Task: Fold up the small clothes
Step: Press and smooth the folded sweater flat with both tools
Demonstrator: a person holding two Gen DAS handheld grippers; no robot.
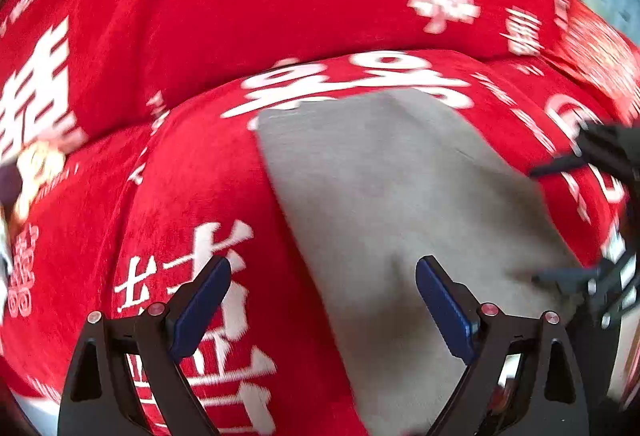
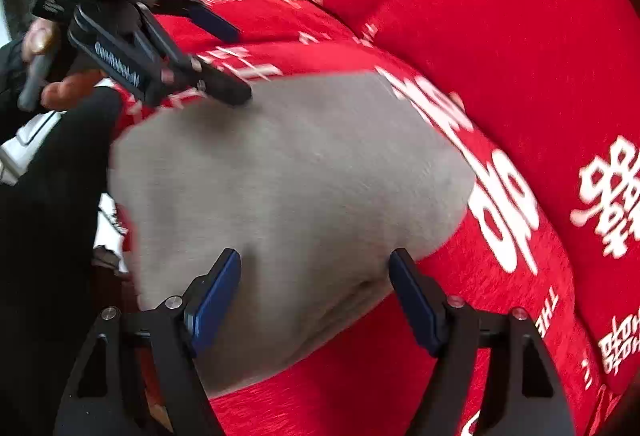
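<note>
Grey cloth (image 2: pixel 288 195) lying flat on the red blanket (image 2: pixel 500 47) with white characters.
Both grippers spread wide, holding nothing: left gripper (image 1: pixel 323 310) and right gripper (image 2: pixel 315 300) hover over its near edge.

Black tongs (image 1: pixel 323 306) — blue pads (image 2: pixel 216 308).

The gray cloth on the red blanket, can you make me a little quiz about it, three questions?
1. True or false: the gray cloth lies on a red blanket with white writing.
2. Are the left gripper and the right gripper open or shut?
3. Which pad colour do the grippers have? A blue, B yellow, C green.

Key:
1. True.
2. Both open, holding nothing; the cloth lies beneath them.
3. A.
</note>
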